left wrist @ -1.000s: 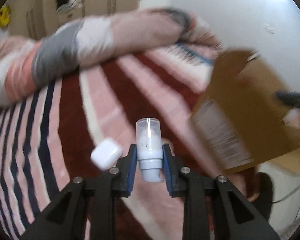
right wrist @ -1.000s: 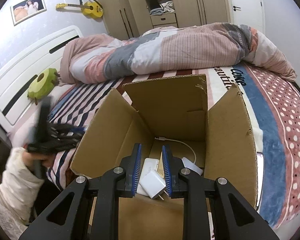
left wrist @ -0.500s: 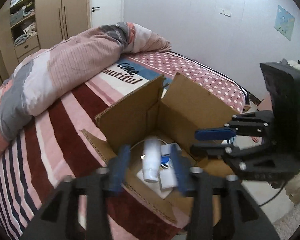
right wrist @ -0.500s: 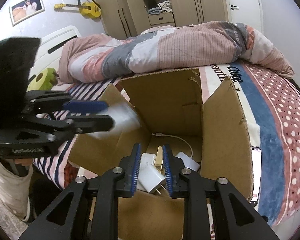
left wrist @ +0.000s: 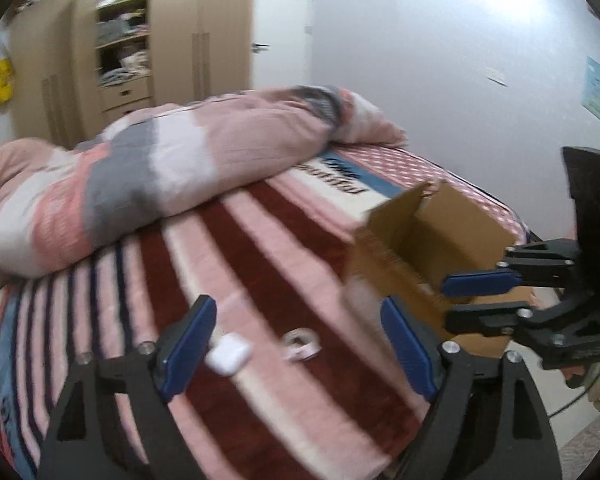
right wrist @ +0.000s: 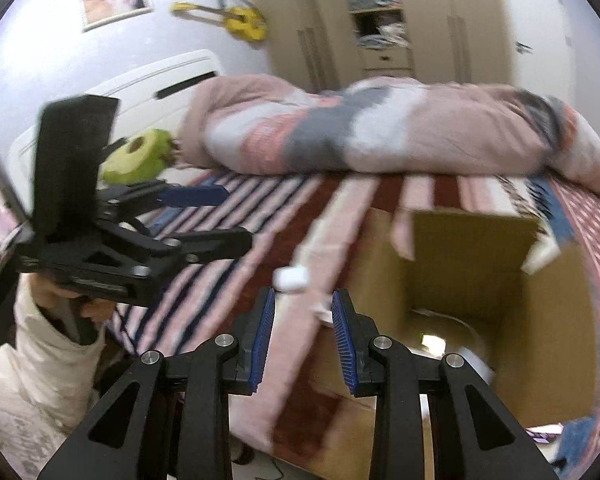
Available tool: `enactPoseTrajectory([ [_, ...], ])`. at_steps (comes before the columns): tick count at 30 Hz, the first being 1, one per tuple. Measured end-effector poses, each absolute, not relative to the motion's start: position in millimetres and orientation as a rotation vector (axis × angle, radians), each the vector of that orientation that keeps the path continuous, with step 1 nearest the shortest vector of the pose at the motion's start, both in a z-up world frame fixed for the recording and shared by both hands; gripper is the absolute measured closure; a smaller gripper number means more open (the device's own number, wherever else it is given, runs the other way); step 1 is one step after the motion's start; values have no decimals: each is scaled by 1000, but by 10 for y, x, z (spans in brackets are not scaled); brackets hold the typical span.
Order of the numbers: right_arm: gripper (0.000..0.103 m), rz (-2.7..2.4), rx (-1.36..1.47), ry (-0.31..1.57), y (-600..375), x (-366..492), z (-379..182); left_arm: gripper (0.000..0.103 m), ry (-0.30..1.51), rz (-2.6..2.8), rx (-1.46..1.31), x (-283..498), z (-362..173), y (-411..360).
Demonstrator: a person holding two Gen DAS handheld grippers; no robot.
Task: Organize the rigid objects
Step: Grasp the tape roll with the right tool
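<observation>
An open cardboard box stands on the striped bed, right of centre in the left wrist view and at the right of the right wrist view, with a white cable and small items inside. My left gripper is open and empty above the bedspread. A white earbud case and a small roll of tape lie on the bedspread just beyond it. My right gripper is open and empty, left of the box. The earbud case lies just past its tips.
A rolled pink and grey duvet lies across the far side of the bed. A green avocado plush sits near the white headboard. Wardrobes stand behind. The bed edge runs near the box.
My left gripper opened, no longer holds the white bottle, and swung left away from the box. My right gripper opened wider and swung left off the box toward the earbud case.
</observation>
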State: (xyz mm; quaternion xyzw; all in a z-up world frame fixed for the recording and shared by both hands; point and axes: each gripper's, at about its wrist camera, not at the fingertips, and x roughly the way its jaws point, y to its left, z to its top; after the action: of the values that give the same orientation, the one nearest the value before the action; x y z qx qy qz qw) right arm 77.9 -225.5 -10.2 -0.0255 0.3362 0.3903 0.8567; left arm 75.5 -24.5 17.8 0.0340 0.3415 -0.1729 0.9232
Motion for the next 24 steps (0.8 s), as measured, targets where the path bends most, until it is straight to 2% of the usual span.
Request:
enactPoseTrajectory([
  [6,76,889,-83,778,-1555,639,-401,19,705,-262,11,528,-103,420],
  [8,72,866,-72,822,-1412,659,-599,19,712,-246,3,493,-229,544],
  [10,61,802,-62,835,-1361,697,-785,19,718,-254,-11,484,-392,670],
  [16,50,514,-67,838,-1384,1065,-1423,19,763,-263,-43,548,-740,796],
  [20,49,368,-94,864,-1402,1417,-1782,19,768,-269,-61,576,-831,852],
  [24,49,294,-118,838,-1418,1609,-1903,19,764,-261,-79,598,-866,918],
])
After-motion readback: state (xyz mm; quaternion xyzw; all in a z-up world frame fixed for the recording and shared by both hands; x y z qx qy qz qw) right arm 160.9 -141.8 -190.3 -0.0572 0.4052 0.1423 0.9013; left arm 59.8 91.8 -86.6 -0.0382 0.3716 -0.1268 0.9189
